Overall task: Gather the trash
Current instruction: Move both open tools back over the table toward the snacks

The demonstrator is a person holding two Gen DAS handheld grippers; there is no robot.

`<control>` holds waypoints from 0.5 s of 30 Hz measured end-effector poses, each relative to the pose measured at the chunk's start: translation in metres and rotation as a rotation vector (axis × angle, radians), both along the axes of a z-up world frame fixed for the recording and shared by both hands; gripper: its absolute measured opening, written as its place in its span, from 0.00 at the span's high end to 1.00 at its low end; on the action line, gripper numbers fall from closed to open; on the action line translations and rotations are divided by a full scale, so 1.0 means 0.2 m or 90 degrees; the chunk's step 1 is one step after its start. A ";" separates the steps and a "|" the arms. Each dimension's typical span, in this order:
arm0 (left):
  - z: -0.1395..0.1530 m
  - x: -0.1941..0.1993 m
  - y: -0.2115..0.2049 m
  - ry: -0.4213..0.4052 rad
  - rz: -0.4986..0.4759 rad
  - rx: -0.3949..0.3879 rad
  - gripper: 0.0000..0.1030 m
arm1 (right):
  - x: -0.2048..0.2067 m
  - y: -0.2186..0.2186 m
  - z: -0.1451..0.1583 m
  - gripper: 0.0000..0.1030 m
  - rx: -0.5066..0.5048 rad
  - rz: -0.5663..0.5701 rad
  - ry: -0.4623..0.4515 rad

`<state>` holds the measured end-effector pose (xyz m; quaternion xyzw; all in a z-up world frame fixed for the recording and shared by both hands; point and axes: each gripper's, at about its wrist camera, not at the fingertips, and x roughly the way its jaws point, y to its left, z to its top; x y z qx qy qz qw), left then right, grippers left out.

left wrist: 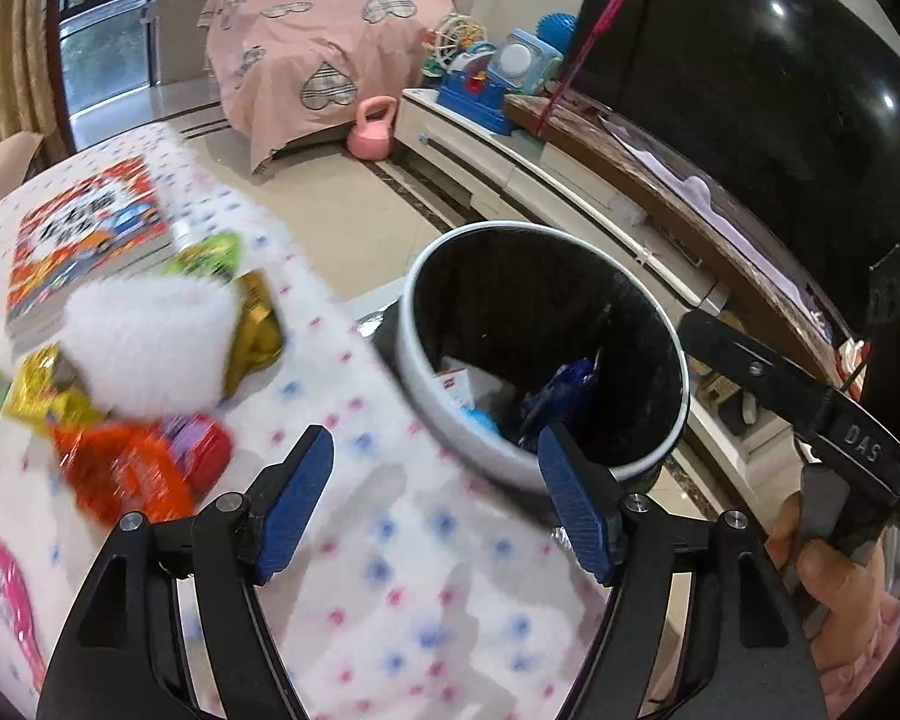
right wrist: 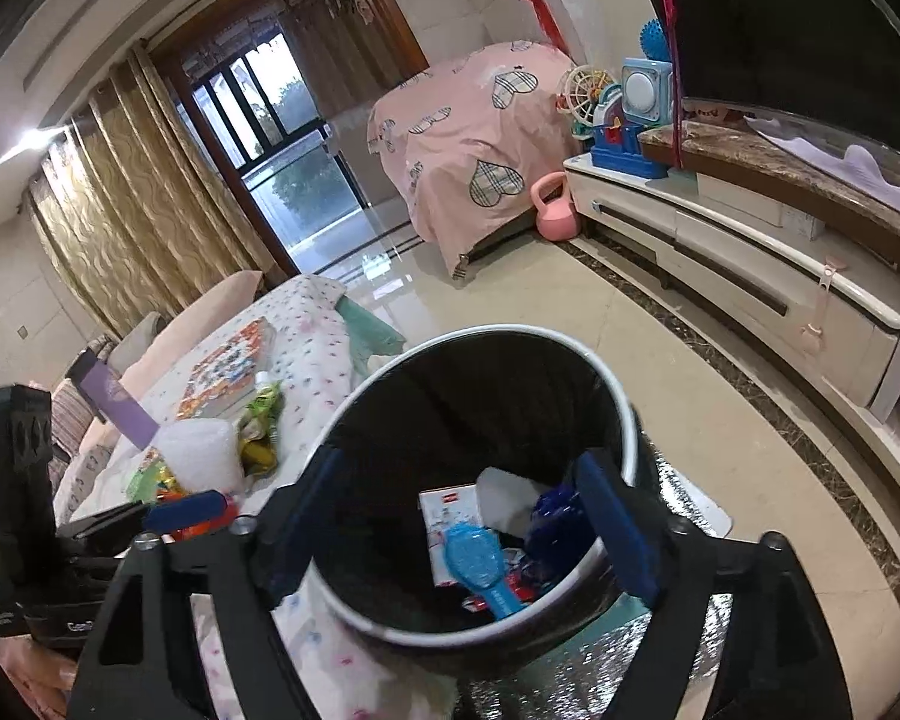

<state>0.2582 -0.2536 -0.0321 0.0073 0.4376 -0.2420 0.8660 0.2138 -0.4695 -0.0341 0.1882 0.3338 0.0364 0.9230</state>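
A round trash bin (left wrist: 660, 450) with a white rim and black inside stands beside the table; it also shows in the right wrist view (right wrist: 621, 414). Inside lie a blue wrapper (right wrist: 555, 519), a light blue brush (right wrist: 480, 564) and white paper (right wrist: 450, 510). My right gripper (right wrist: 459, 531) is open and empty right above the bin. My left gripper (left wrist: 435, 501) is open and empty over the table's edge, next to the bin. On the table lie a white foam piece (left wrist: 150, 348), yellow wrappers (left wrist: 258, 324), an orange wrapper (left wrist: 126, 474) and a green wrapper (left wrist: 210, 255).
The table has a dotted white cloth (left wrist: 390, 600). A colourful book (left wrist: 84, 234) lies at its far side and a pink brush (left wrist: 6, 588) at the left. A TV cabinet (right wrist: 750, 264) with toys runs along the right. A pink kettlebell (right wrist: 555, 207) stands on the floor.
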 end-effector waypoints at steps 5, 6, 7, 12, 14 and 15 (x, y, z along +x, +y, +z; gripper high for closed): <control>-0.01 -0.09 0.18 -0.005 0.036 -0.002 0.30 | -0.08 0.12 0.03 0.10 0.010 0.020 -0.016; -0.01 -0.10 0.23 -0.004 0.045 -0.004 0.29 | -0.09 0.16 0.04 0.10 0.012 0.027 -0.019; -0.02 -0.11 0.26 -0.002 0.052 -0.006 0.29 | -0.10 0.19 0.04 0.09 0.014 0.032 -0.021; -0.06 -0.18 0.46 0.006 0.094 -0.013 0.29 | -0.14 0.35 0.02 0.08 0.028 0.062 -0.018; -0.07 -0.20 0.54 0.007 0.109 -0.014 0.29 | -0.15 0.43 0.01 0.08 0.031 0.077 -0.013; -0.08 -0.22 0.58 0.008 0.116 -0.015 0.29 | -0.15 0.46 0.00 0.08 0.032 0.083 -0.010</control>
